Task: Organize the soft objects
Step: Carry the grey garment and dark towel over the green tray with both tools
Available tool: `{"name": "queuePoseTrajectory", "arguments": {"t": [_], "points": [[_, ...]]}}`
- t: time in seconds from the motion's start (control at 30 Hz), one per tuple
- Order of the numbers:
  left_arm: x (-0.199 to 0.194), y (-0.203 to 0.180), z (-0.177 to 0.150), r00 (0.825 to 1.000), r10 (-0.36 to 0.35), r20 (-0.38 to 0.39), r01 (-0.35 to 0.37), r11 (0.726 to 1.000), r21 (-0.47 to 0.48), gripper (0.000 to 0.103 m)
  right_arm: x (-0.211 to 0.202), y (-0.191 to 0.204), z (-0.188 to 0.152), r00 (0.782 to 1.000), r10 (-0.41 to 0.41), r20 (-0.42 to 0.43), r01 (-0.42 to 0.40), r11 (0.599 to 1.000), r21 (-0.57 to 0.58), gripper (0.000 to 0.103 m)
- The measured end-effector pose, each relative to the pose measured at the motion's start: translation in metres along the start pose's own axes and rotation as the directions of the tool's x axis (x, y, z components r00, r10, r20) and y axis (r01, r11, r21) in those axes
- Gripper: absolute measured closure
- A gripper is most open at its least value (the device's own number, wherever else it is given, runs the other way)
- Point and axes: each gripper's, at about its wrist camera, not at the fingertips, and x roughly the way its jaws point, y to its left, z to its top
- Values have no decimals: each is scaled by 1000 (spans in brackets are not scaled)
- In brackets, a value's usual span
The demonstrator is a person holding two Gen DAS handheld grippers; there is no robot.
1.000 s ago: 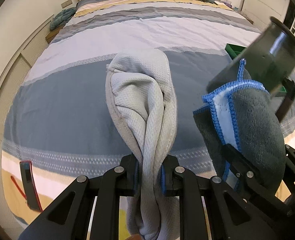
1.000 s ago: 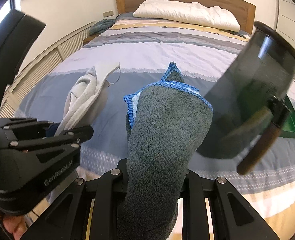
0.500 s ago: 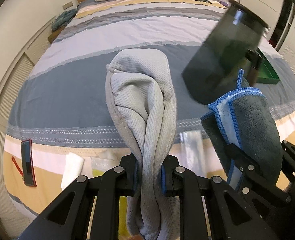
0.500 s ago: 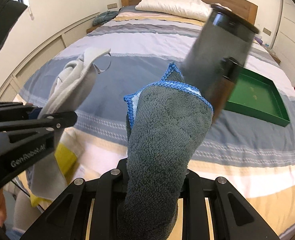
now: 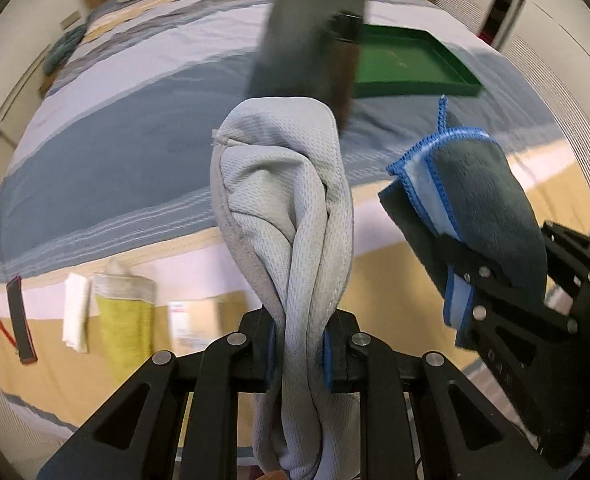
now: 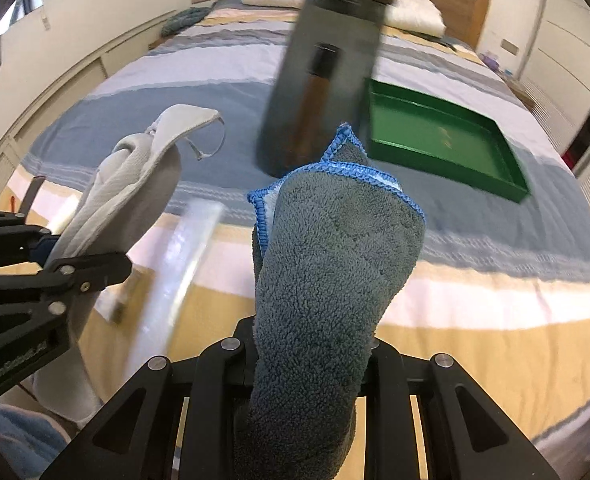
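My left gripper (image 5: 298,354) is shut on a light grey mesh cloth (image 5: 283,208), which stands up bunched between the fingers; it also shows in the right wrist view (image 6: 135,188). My right gripper (image 6: 309,344) is shut on a dark grey fleece cloth with blue stitched edging (image 6: 327,264), also seen at the right of the left wrist view (image 5: 479,208). Both are held in the air above the foot of a striped bed (image 5: 107,136). A green tray (image 6: 443,140) lies on the bed ahead to the right.
A dark cylinder (image 6: 327,80) hangs blurred in front of both cameras. On the bed's near edge lie a red phone (image 5: 21,320), a white cloth (image 5: 77,312), a yellow-green cloth (image 5: 125,324) and a small card (image 5: 187,316). A pillow (image 6: 411,12) lies at the headboard.
Both grippers have pulled back and up from the bed, still holding their cloths. The green tray and the items on the near edge have come into view. The dark cylinder has swung left.
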Motion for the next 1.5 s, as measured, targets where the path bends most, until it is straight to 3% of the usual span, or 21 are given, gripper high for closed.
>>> {"name": "queuePoseTrajectory", "arguments": {"t": [0.37, 0.67, 1.1, 1.37, 1.5], "points": [[2, -93, 4, 994, -107, -19, 109, 977, 182, 88, -36, -75, -19, 991, -130, -14, 131, 982, 139, 81], [11, -141, 46, 991, -129, 43, 118, 973, 200, 88, -59, -130, -15, 974, -224, 19, 213, 947, 239, 81], [32, -142, 155, 983, -77, 169, 75, 997, 20, 87, -59, -181, 61, 939, -304, 160, 258, 931, 258, 81], [37, -124, 217, 962, 8, 272, 21, 995, -101, 87, -40, -200, 115, 923, -306, 234, 255, 941, 225, 81], [51, -117, 241, 959, 46, 281, -4, 989, -150, 86, -18, -217, 139, 916, -306, 261, 245, 939, 240, 81]]}}
